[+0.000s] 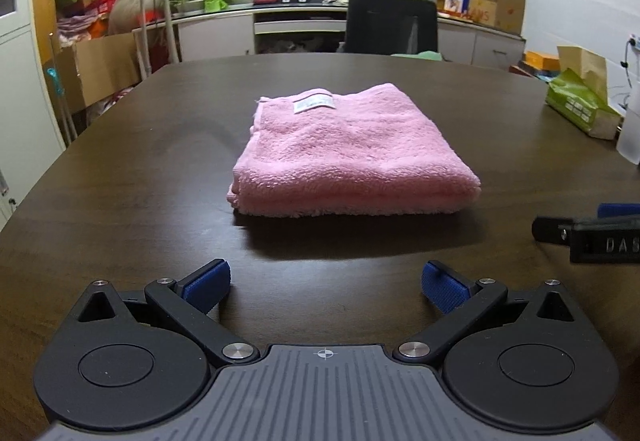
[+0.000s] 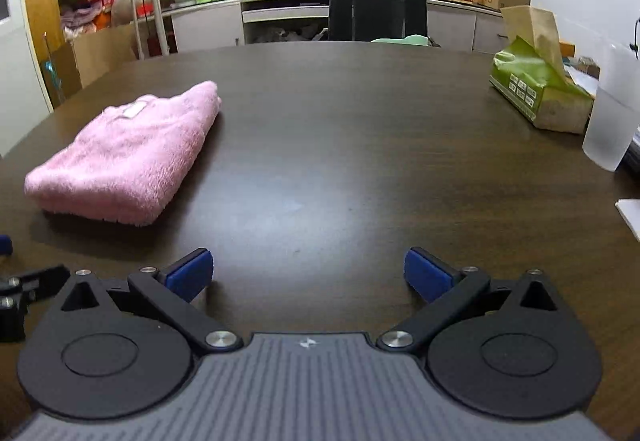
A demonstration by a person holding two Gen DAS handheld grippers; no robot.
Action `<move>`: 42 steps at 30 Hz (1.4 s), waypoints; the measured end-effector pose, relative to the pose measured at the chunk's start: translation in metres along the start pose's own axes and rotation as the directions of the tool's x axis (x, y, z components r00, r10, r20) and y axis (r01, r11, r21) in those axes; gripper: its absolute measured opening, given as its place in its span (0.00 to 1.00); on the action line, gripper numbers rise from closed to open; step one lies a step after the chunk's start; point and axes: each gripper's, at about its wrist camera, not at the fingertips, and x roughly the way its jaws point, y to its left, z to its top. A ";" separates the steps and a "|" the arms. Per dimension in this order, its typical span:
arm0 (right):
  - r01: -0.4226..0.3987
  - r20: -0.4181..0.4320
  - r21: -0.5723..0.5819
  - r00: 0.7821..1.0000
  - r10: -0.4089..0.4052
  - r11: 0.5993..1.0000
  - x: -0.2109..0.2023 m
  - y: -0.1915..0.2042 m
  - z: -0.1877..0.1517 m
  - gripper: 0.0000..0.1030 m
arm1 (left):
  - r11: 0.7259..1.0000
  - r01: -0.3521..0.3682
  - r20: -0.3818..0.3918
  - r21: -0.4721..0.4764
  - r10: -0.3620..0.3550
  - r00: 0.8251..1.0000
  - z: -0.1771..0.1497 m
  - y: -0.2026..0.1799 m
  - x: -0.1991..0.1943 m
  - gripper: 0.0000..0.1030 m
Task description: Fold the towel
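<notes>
A pink towel [image 1: 348,153] lies folded into a thick rectangle on the dark wooden table [image 1: 140,181], a white label on its far top side. My left gripper [image 1: 326,287] is open and empty, a short way in front of the towel's near edge. In the right wrist view the towel [image 2: 124,157] lies at the left. My right gripper [image 2: 308,275] is open and empty over bare table, to the right of the towel. The right gripper's tip also shows at the right edge of the left wrist view [image 1: 592,237].
A green tissue pack [image 2: 536,89] and a frosted plastic cup [image 2: 608,121] stand at the table's right side. White paper [image 2: 632,217] lies at the right edge. A black office chair [image 1: 390,25] stands behind the table's far edge. Cabinets and boxes line the walls.
</notes>
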 end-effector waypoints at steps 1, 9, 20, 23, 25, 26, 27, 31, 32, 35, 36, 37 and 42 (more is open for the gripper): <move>0.002 -0.002 -0.007 1.000 -0.002 1.000 0.000 0.001 0.001 1.00 | 1.000 -0.008 -0.002 -0.003 0.008 1.000 0.000 -0.001 0.000 1.00; -0.005 -0.004 -0.019 1.000 0.005 1.000 0.001 0.002 0.003 1.00 | 0.996 -0.079 -0.013 -0.031 0.078 0.997 0.001 -0.011 0.002 1.00; -0.008 0.003 -0.020 1.000 0.008 1.000 0.002 0.003 0.003 1.00 | 0.996 -0.083 -0.013 -0.034 0.083 0.996 0.001 -0.010 0.001 1.00; -0.009 0.003 -0.020 1.000 0.009 1.000 0.002 0.003 0.004 1.00 | 0.996 -0.082 -0.014 -0.033 0.082 0.997 0.001 -0.008 0.000 1.00; -0.008 0.003 -0.020 1.000 0.008 1.000 0.002 0.003 0.003 1.00 | 0.996 -0.081 -0.014 -0.032 0.081 0.997 0.002 -0.006 0.000 1.00; -0.008 0.003 -0.020 1.000 0.008 1.000 0.002 0.003 0.003 1.00 | 0.996 -0.081 -0.014 -0.031 0.080 0.997 0.002 -0.006 0.000 1.00; -0.008 0.003 -0.020 1.000 0.008 1.000 0.002 0.003 0.003 1.00 | 0.996 -0.080 -0.014 -0.031 0.080 0.997 0.002 -0.005 -0.001 1.00; -0.008 0.003 -0.020 1.000 0.008 1.000 0.002 0.003 0.003 1.00 | 0.996 -0.079 -0.014 -0.030 0.079 0.997 0.001 -0.004 -0.001 1.00; -0.008 0.003 -0.020 1.000 0.008 1.000 0.002 0.003 0.003 1.00 | 0.996 -0.079 -0.014 -0.030 0.079 0.997 0.001 -0.004 -0.001 1.00; -0.008 0.003 -0.020 1.000 0.008 1.000 0.002 0.003 0.003 1.00 | 0.996 -0.079 -0.014 -0.031 0.079 0.997 0.001 -0.004 0.000 1.00; -0.008 0.003 -0.020 1.000 0.008 1.000 0.002 0.003 0.003 1.00 | 0.996 -0.079 -0.014 -0.031 0.079 0.997 0.001 -0.004 0.000 1.00; -0.008 0.003 -0.020 1.000 0.008 1.000 0.002 0.003 0.003 1.00 | 0.996 -0.079 -0.014 -0.031 0.079 0.997 0.001 -0.004 0.000 1.00; -0.008 0.003 -0.020 1.000 0.008 1.000 0.002 0.003 0.003 1.00 | 0.996 -0.079 -0.013 -0.031 0.079 0.997 0.001 -0.005 0.000 1.00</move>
